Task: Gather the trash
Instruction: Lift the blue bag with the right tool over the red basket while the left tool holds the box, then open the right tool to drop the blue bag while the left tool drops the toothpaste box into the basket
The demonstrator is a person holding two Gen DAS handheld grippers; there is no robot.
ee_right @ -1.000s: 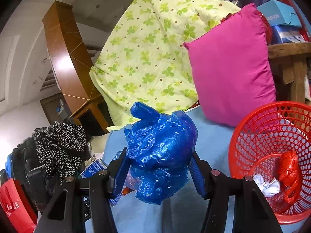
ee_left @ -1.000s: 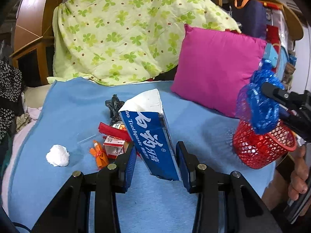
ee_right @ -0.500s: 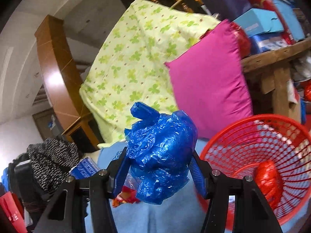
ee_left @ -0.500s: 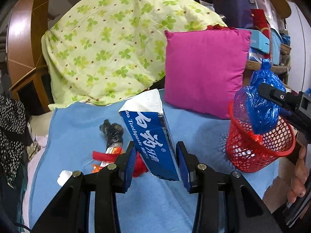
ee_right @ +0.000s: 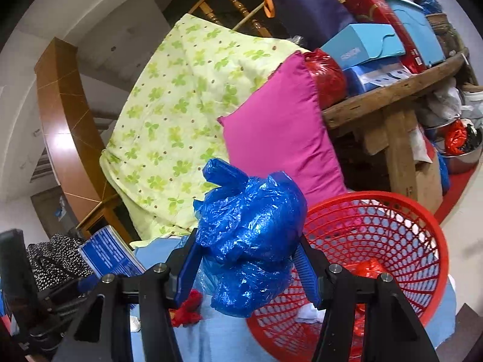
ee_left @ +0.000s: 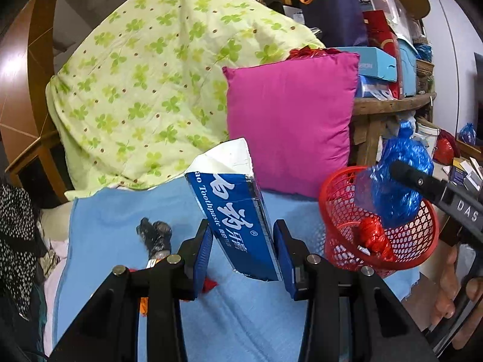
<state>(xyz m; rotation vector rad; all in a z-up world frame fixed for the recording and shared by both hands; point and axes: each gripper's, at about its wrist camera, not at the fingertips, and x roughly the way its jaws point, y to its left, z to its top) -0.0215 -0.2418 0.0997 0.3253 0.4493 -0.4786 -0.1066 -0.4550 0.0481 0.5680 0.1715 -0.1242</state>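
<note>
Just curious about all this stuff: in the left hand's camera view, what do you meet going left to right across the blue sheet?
Crumpled black bag → blue toothpaste box held in the left gripper → red mesh basket, with the blue plastic bag over it.

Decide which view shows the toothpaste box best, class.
The left wrist view: the toothpaste box fills its centre, label readable, between the left gripper. The right wrist view shows only a corner at left.

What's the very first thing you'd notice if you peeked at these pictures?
Probably the crinkly blue bag squeezed in the right gripper, next to the red basket. Then the blue toothpaste box, tilted between the left gripper jaws above the blue sheet. Behind both, a bright pink pillow leans beside a green clover quilt.
</note>
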